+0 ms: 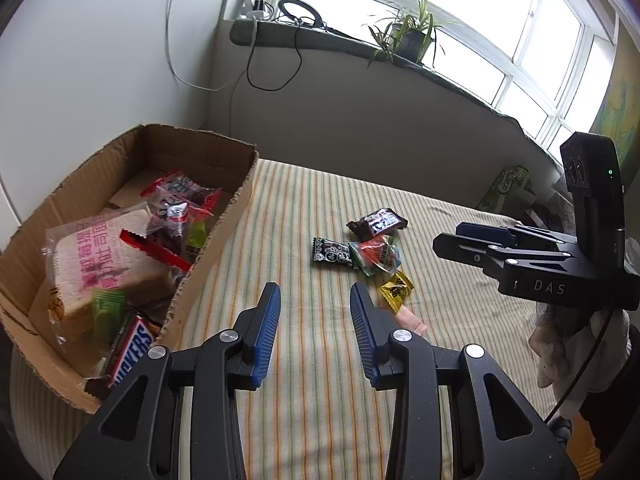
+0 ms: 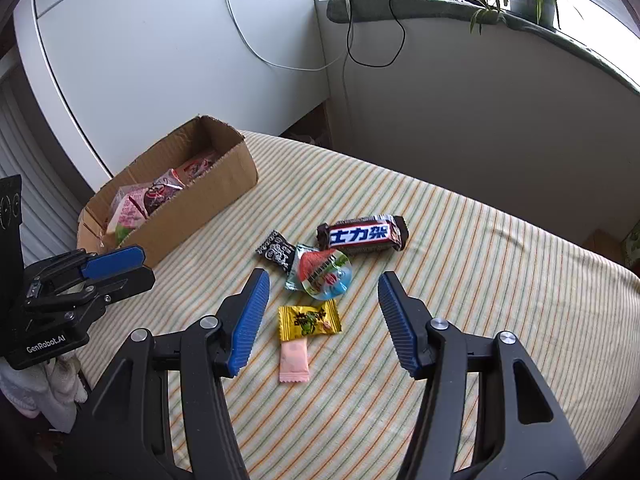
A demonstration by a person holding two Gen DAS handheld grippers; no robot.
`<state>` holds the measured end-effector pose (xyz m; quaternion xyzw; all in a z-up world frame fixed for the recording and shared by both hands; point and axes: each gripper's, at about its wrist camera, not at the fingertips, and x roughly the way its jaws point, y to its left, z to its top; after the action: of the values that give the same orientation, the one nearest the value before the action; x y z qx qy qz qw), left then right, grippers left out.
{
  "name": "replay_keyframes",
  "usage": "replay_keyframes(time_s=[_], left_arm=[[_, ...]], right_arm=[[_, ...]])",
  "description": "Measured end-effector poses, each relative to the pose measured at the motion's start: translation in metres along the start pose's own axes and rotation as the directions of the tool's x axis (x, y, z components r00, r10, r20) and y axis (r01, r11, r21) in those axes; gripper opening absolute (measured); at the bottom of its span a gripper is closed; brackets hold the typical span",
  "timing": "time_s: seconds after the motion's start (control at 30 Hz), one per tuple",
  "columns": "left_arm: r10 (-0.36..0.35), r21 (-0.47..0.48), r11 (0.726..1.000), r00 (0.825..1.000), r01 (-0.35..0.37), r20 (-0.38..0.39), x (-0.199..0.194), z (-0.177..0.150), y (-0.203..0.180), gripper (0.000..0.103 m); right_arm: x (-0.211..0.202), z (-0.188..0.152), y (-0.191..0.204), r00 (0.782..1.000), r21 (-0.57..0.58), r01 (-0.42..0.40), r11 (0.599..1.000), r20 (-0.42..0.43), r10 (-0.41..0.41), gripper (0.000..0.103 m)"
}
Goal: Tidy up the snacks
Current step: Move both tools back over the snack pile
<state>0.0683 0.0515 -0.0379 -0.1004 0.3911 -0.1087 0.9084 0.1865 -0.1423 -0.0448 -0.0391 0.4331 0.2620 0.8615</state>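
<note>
Five wrapped snacks lie in a loose cluster on the striped bench [image 2: 500,280], well apart from the box [image 2: 188,216] at the left, which already holds a sandwich pack [image 1: 100,264], a Snickers [image 1: 130,350] and other packets. Farthest off is the chocolate bar [image 2: 362,234]; touching each other in front of it are a black candy [image 2: 276,254] and a round jelly cup [image 2: 326,276]; nearer lie a yellow candy [image 2: 309,322] and, just touching it, a pink candy [image 2: 294,362].

All look light. The film wrappers are likely slick and crinkly, so a grip across the padded middle should hold better than one on the flat crimped ends. The bar is probably stiffest and best taken across its short width. The jelly cup looks rounded and smooth, and may squirt out unless pinched across its widest part.

The right gripper [image 2: 322,284] hovers above the cluster with jaws wide apart, empty, the yellow and pink candies lying between its fingers in its own view. The left gripper [image 1: 316,294] also has its jaws apart and holds nothing; it hangs over bare cloth between box and snacks, touching neither.
</note>
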Motion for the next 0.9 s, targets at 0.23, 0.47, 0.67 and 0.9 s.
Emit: replay_keyframes(time_s=[0.23, 0.47, 0.67, 0.9], left_arm=[[-0.018, 0.006, 1.000, 0.999, 0.018, -0.034, 0.022, 0.003, -0.011, 0.035], [-0.043, 0.021, 0.999, 0.997, 0.044, -0.065, 0.043, 0.009, -0.019, 0.035], [-0.042, 0.044, 0.998, 0.996, 0.046, -0.084, 0.058, 0.011, -0.023, 0.035], [-0.019, 0.053, 0.998, 0.996, 0.024, -0.092, 0.071, 0.013, -0.020, 0.035]], right_arm=[[0.010, -0.006, -0.024, 1.000, 0.042, 0.020, 0.999, -0.004, -0.020, 0.059], [0.021, 0.004, -0.047, 0.999, 0.110, -0.037, 0.993, -0.004, 0.037, 0.059], [0.035, 0.003, -0.039, 0.995, 0.097, -0.090, 0.991, -0.024, 0.093, 0.059], [0.057, 0.005, -0.021, 0.991, 0.059, -0.121, 0.991, -0.057, 0.124, 0.051]])
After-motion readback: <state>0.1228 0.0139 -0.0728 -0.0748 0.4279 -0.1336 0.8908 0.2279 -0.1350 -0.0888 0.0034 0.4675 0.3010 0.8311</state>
